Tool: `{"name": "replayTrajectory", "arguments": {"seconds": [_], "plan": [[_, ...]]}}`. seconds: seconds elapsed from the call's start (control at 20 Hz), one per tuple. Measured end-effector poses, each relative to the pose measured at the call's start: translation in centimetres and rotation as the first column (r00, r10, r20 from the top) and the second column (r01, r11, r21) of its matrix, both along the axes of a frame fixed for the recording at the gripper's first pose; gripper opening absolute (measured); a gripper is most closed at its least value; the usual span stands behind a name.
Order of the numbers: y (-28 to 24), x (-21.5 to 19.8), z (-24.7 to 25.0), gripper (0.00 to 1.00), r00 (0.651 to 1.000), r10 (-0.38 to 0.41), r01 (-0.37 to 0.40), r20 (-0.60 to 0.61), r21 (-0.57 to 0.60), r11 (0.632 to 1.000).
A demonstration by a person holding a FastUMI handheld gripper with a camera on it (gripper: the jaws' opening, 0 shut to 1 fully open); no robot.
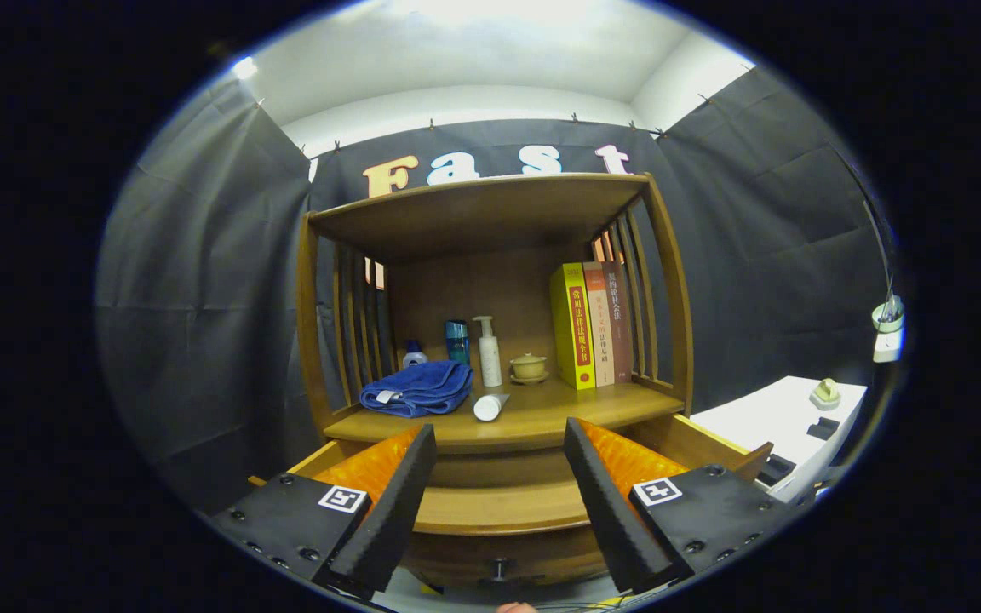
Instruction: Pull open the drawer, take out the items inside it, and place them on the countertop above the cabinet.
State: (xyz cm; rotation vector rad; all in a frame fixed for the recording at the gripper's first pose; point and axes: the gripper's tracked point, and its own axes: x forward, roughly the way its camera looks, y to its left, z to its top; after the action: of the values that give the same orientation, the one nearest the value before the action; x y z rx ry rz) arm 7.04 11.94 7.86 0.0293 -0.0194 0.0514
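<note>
Nearest me, the gripper (499,502) has its two black fingers (392,502) spread wide with nothing between them and nothing touching them. Just below and ahead of them sits the wooden drawer (499,511), pulled out toward me, its dark knob (499,569) on the near front face. I cannot see into the drawer well enough to tell what lies inside.

Beyond the drawer is the countertop (533,421) of the cabinet, a flat wooden surface boxed in by slatted sides and a shelf roof overhead. On its left lies a folded blue towel (416,389). A white tube (489,406) lies on its side just right of the towel, near the front edge. Farther back stand a small blue bottle (414,353), a teal bottle (457,340), a white pump bottle (489,351) and a small lidded cup (530,367). Three books (593,323) stand upright against the right slats.

The near right stretch of the countertop is bare. Off to the far right, a white table (763,421) stands well apart from the cabinet.
</note>
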Motion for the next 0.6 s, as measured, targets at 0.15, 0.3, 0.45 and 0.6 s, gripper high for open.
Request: {"name": "replayTrajectory", "arguments": {"seconds": [0.15,0.3,0.45,0.6], "plan": [[-0.7,-0.8,-0.6,0.98,0.999,-0.018,0.018,0.027,0.015,1.000],[-0.8,-1.7,-2.4,0.98,0.998,-0.011,0.010,0.057,0.017,1.000],[-0.9,-1.8,-4.5,0.98,0.999,-0.021,0.019,0.046,0.038,0.999],[-0.6,-1.7,-6.7,0.98,0.999,-0.015,0.013,0.044,0.040,0.999]]}}
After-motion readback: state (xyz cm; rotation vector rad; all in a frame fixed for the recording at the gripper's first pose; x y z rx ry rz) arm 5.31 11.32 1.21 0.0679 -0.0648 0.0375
